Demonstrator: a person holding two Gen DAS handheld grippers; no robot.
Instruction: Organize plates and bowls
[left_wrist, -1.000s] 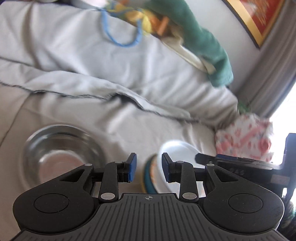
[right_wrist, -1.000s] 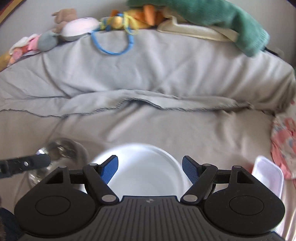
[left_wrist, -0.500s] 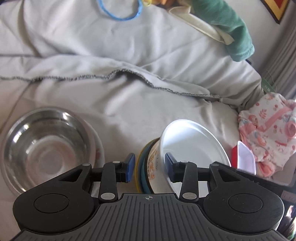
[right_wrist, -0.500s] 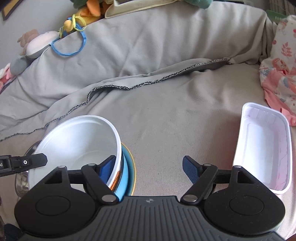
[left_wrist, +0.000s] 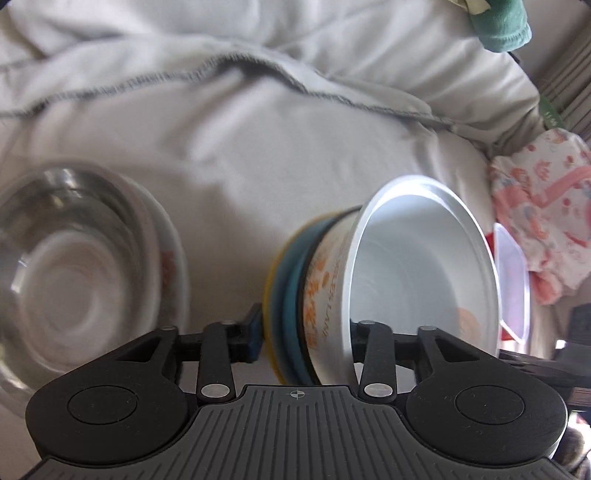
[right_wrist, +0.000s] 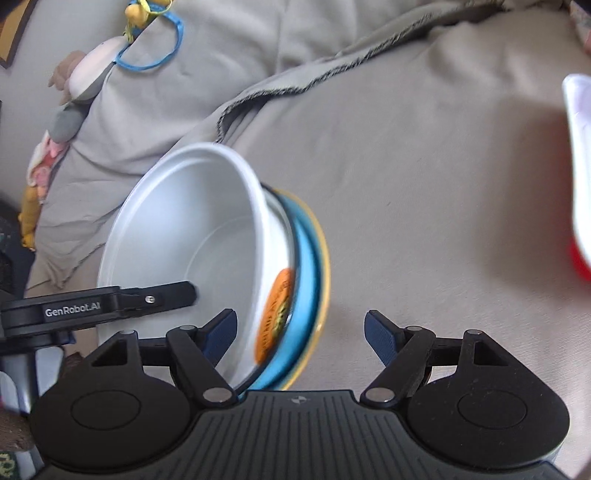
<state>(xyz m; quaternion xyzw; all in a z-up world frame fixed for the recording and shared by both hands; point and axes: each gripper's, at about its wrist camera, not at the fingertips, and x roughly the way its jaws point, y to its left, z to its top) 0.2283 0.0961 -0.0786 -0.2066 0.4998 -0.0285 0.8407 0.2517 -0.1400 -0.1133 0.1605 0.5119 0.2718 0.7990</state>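
Note:
A white paper bowl (left_wrist: 417, 273) with orange print sits in a blue bowl and a yellow-rimmed plate (left_wrist: 273, 284); the stack is tilted. My left gripper (left_wrist: 306, 330) is shut on this stack, one finger under the plate, the other inside the white bowl. In the right wrist view the same stack (right_wrist: 207, 258) leans left, with the left gripper's finger (right_wrist: 162, 295) inside the bowl. My right gripper (right_wrist: 300, 332) is open, its jaws astride the stack's near edge. A steel bowl (left_wrist: 66, 273) rests on a white flowered plate (left_wrist: 170, 258) at the left.
Everything lies on a grey bedsheet (left_wrist: 258, 147). A white plastic container (right_wrist: 580, 155) on a red lid lies at the right. Pink patterned cloth (left_wrist: 543, 206) and a green towel (left_wrist: 502, 22) lie at the far right; toys (right_wrist: 88, 74) line the back.
My left gripper has closed on the bowl-and-plate stack and tipped it up. The right gripper has swung over beside the stack, staying open.

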